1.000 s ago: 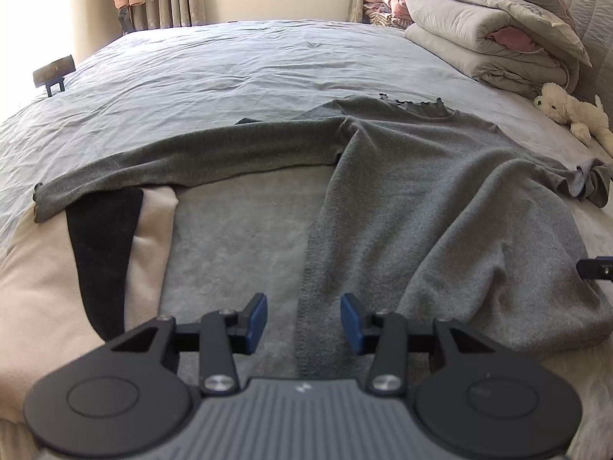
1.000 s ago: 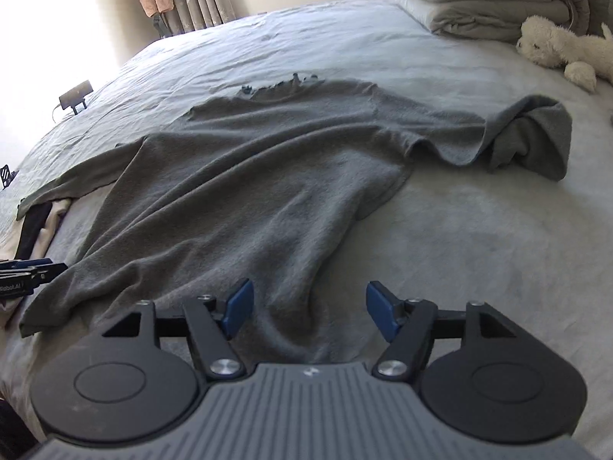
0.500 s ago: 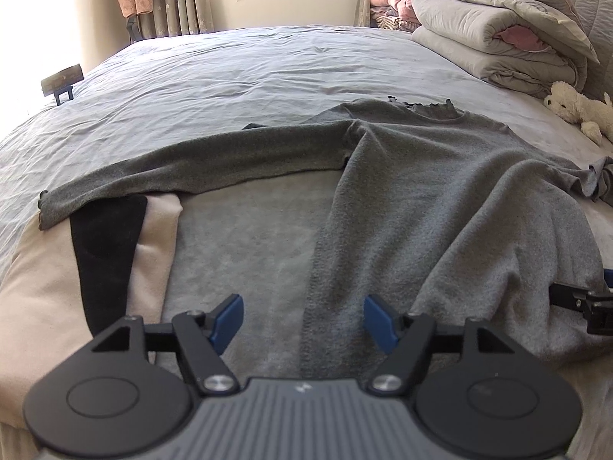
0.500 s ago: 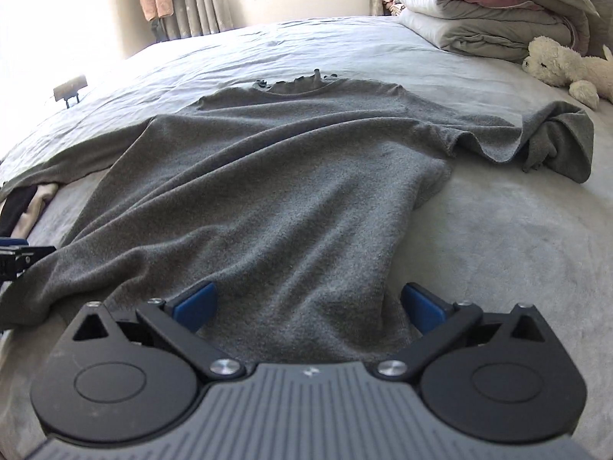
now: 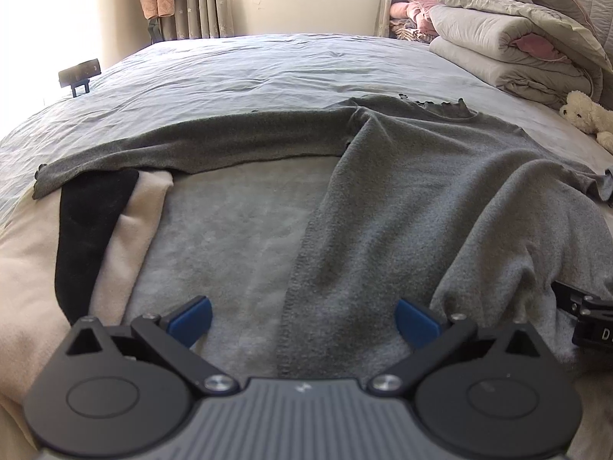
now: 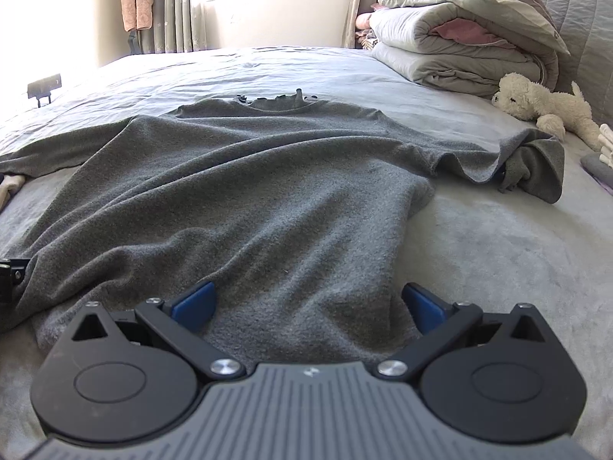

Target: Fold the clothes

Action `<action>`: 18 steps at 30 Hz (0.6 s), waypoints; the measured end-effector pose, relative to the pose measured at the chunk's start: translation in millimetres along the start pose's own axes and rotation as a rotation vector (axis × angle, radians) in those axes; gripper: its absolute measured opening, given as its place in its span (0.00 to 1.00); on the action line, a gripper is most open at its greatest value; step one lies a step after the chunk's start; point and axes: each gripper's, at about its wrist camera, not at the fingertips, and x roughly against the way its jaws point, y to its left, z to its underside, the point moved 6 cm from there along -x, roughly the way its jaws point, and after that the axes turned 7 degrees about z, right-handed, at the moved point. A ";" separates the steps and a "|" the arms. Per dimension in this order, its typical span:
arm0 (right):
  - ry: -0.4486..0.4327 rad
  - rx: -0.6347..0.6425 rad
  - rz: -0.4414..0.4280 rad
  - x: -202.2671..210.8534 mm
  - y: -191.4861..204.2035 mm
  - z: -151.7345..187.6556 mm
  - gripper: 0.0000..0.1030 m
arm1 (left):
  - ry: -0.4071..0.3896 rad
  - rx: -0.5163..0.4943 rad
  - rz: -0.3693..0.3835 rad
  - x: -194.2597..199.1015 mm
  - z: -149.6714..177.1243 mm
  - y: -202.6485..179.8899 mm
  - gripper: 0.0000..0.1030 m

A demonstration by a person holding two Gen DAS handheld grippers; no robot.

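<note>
We have the grey long-sleeved top [image 6: 245, 199] lying face-up on the bed [image 5: 268, 69], neckline away from us, hem nearest the cameras. One sleeve [image 5: 191, 145] runs straight out to the left; the other sleeve [image 6: 536, 165] is bunched in a heap at the right. The body is rippled, not flat.

The left gripper [image 5: 302, 320] is at the hem's left corner, its jaws opening, with the side seam edge lying between the blue pads [image 5: 191, 316] but not pinched. The right gripper [image 6: 308, 304] stands fully wide over the hem's right corner, cloth beneath it, nothing gripped.

Our reading: this is the spreading stage, ahead of the first fold. The next move likely calls for closing on both hem corners, or going to straighten the bunched sleeve first.

The fabric looks like soft, napped knit, limp and likely to drag on the plush grey blanket [image 5: 237, 230]. A cream-and-black garment [image 5: 95, 230] lies to the left, partly under the sleeve cuff. Folded quilts [image 6: 459, 42] and a plush toy [image 6: 544, 103] sit at the far right.
</note>
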 end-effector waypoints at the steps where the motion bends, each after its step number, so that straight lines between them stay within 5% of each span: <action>1: -0.008 0.013 0.016 0.9 2.7 -0.1 1.00 | -0.013 0.003 -0.005 -0.2 0.7 -0.2 1.00; 6: -0.042 0.053 0.058 3.6 8.6 1.0 1.00 | -0.089 0.010 -0.043 1.5 7.3 -2.5 1.00; 18: -0.013 -0.041 -0.013 0.4 0.0 3.1 1.00 | -0.118 0.035 -0.034 4.0 9.5 0.1 1.00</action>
